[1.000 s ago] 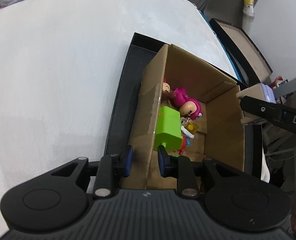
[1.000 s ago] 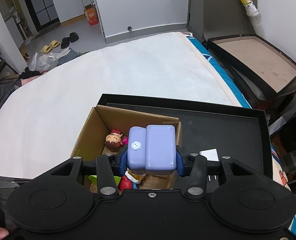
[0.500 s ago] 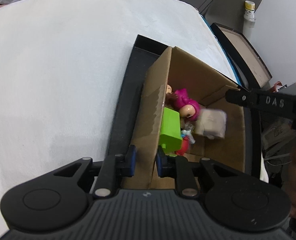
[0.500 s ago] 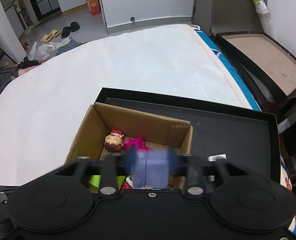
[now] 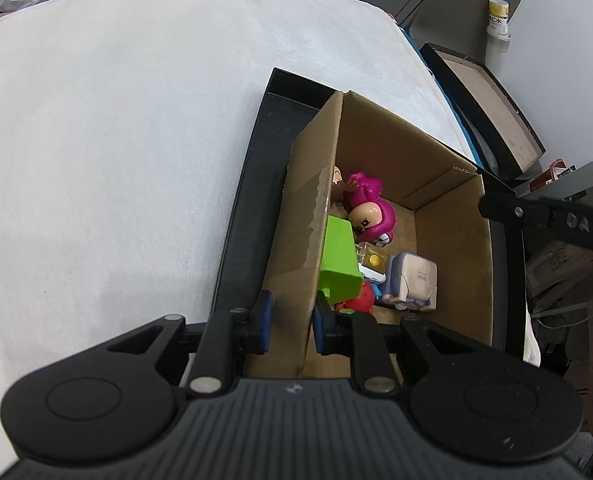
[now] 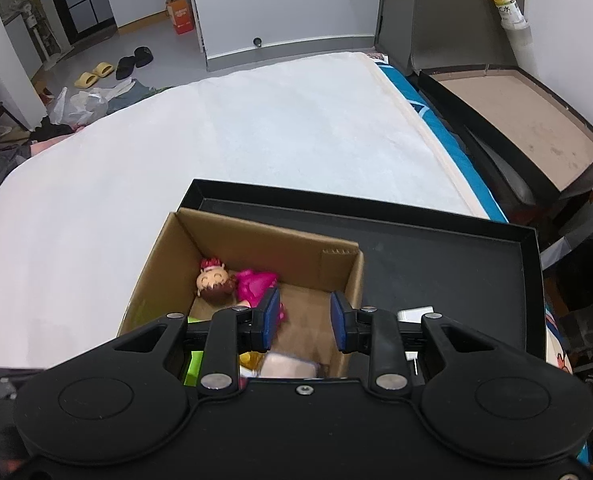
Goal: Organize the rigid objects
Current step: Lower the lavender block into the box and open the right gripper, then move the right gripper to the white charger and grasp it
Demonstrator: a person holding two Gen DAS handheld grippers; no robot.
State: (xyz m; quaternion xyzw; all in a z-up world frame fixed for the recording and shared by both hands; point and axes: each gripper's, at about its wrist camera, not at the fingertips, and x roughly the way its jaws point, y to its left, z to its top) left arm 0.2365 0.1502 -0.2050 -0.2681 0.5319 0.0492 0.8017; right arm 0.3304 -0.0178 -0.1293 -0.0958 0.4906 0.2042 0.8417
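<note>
My left tongs [image 5: 289, 325] are closed on the near wall of the cardboard box [image 5: 448, 240], one pad outside and one inside. The box sits in a shallow black tray [image 6: 448, 256] on a white bed [image 5: 128, 128]. Inside the box a pink figure [image 5: 370, 210] lies against the left wall beside a small brown-haired doll [image 6: 213, 283], with a green block [image 5: 338, 258], a clear cube with a gold disc [image 5: 372, 258] and a red piece [image 5: 361, 298] crowded in nearer my left tongs. The lilac toy [image 5: 414, 280] now rests on the box floor just beside that cube. A second ago it was clamped in my right tongs [image 6: 303, 321]; half a second ago it was falling. My right tongs hang above the box with their pads spread apart and nothing between them. A white card [image 6: 416, 315] lies in the tray right of the box. Beyond the bed stand an open flat carton [image 6: 512, 108], a yellow-labelled cup [image 6: 506, 4] against the wall, and slippers [image 6: 96, 74] on the floor
</note>
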